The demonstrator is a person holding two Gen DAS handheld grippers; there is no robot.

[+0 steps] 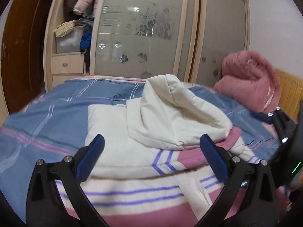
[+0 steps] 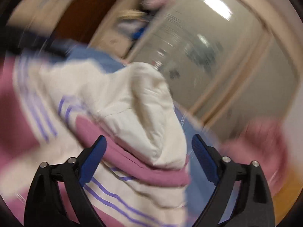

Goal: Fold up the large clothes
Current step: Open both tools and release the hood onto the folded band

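Left wrist view shows the left hand-held gripper (image 1: pixel 151 147) wide and empty over the hooded jacket (image 1: pixel 151 132) on the bed (image 1: pixel 47 117), while the right hand-held gripper (image 2: pixel 149 147), also wide, blurs at three o'clock and risks snagging the loose hood (image 1: pixel 170 109).

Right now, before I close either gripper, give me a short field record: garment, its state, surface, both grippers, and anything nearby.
garment: hooded jacket, white with pink panels and purple stripes
state: spread on the bed, hood flopped over the body
surface: blue plaid bedspread
left gripper: open, fingers astride the jacket, nothing held
right gripper: open, view blurred, pointing at the pink cuff
nearby: rolled pink quilt; wardrobe behind
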